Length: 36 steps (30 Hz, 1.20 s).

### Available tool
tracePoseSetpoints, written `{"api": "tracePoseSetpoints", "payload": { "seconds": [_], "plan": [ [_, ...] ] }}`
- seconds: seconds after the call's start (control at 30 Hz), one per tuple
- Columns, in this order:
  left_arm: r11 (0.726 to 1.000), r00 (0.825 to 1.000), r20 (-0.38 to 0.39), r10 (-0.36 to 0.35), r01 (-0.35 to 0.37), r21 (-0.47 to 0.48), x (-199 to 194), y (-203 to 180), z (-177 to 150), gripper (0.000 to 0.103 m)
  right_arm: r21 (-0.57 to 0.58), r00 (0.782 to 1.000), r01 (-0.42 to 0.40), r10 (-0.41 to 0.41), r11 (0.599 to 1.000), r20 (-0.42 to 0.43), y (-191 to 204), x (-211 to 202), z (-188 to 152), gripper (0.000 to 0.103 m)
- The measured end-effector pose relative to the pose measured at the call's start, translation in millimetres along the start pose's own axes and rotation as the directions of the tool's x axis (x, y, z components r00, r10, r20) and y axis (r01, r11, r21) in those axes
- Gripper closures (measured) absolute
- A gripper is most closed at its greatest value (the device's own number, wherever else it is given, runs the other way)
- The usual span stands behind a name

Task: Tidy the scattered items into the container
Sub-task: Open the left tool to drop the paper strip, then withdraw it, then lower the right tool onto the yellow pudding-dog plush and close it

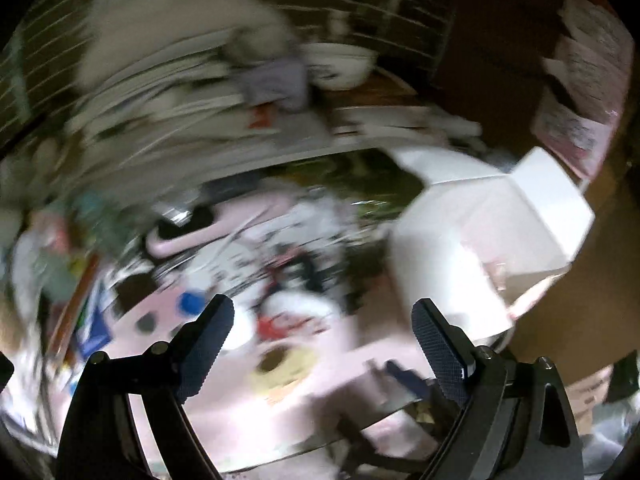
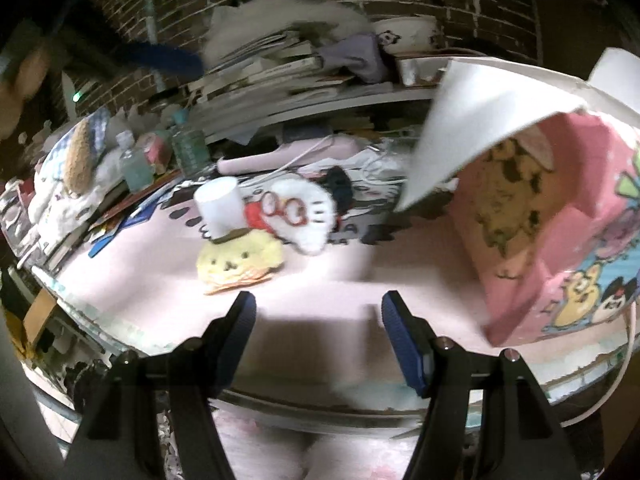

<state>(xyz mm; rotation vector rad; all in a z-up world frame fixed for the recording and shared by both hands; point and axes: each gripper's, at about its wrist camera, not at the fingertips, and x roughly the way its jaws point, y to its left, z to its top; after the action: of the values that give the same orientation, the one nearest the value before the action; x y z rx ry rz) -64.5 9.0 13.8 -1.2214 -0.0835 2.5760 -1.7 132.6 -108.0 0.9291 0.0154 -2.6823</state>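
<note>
A pink cartoon-printed box [image 2: 560, 248] with a raised white lid stands open at the right of the pink table mat [image 2: 340, 280]; it also shows blurred in the left wrist view [image 1: 480, 240]. A yellow plush [image 2: 240, 264], a white roll [image 2: 220, 208] on top of it and a white plush with red glasses [image 2: 300, 212] lie together mid-table. My right gripper [image 2: 318, 312] is open and empty, near the table's front edge. My left gripper [image 1: 322, 320] is open and empty above the blurred items [image 1: 280, 356].
Stacked books and papers [image 2: 272, 72] with a white bowl [image 2: 412, 32] fill a shelf behind. Bottles [image 2: 188, 148] and clutter crowd the left side. A pink hairdryer-like object with a white cable [image 2: 288, 156] lies behind the plushes. A brick wall stands at the back.
</note>
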Motion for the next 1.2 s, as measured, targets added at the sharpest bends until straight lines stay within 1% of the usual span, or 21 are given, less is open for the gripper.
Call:
{"api": "tracePoseSetpoints", "payload": {
  "seconds": [0.07,0.1,0.13,0.2,0.3,0.4,0.43,0.53,0.6,0.67,0.83,1.2],
  "plan": [
    [0.999,0.999,-0.004,0.032,-0.032,-0.041,3,16,-14,0.014,-0.018,1.000,-0.008,0.007,1.000,-0.015,8,5,-1,0.040],
    [0.997,0.999,-0.008,0.052,-0.052,-0.060,4,24,-21,0.014,-0.022,1.000,-0.014,0.013,1.000,-0.023,11,8,-1,0.036],
    [0.994,0.997,-0.011,0.074,-0.074,-0.079,5,32,-28,0.014,-0.024,0.999,-0.022,0.021,0.999,-0.030,14,10,-1,0.029],
    [0.984,0.992,-0.009,0.123,-0.123,-0.128,5,50,-43,0.014,-0.026,0.999,-0.034,0.034,0.999,-0.026,20,13,-1,0.025],
    [0.965,0.984,0.000,0.180,-0.177,-0.195,3,71,-64,0.014,-0.051,1.000,-0.027,0.026,0.998,-0.016,28,18,2,0.025],
    [0.949,0.975,-0.006,0.221,-0.216,-0.230,2,87,-82,0.014,-0.065,0.998,-0.039,0.037,0.997,-0.042,31,28,7,0.023],
    [0.948,0.976,-0.004,0.219,-0.214,-0.237,1,90,-86,0.014,-0.063,0.998,-0.046,0.043,0.997,-0.051,32,32,9,0.023],
    [0.951,0.986,0.012,0.168,-0.159,-0.264,-2,96,-95,0.014,-0.065,0.997,-0.055,0.050,0.996,-0.066,35,41,16,0.022],
    [0.951,0.988,0.019,0.153,-0.141,-0.274,-3,99,-99,0.014,-0.062,0.995,-0.061,0.056,0.996,-0.077,36,47,18,0.021],
    [0.949,0.986,0.023,0.163,-0.151,-0.276,-4,100,-99,0.014,-0.066,0.995,-0.064,0.059,0.996,-0.078,40,50,21,0.020],
    [0.950,0.987,0.035,0.159,-0.143,-0.279,-7,102,-100,0.014,-0.091,0.997,-0.039,0.032,0.995,-0.072,48,58,24,0.020],
    [0.946,0.984,-0.004,0.179,-0.173,-0.275,1,103,-105,0.014,-0.141,0.999,-0.018,0.012,0.990,-0.048,57,66,24,0.020]
  ]
}}
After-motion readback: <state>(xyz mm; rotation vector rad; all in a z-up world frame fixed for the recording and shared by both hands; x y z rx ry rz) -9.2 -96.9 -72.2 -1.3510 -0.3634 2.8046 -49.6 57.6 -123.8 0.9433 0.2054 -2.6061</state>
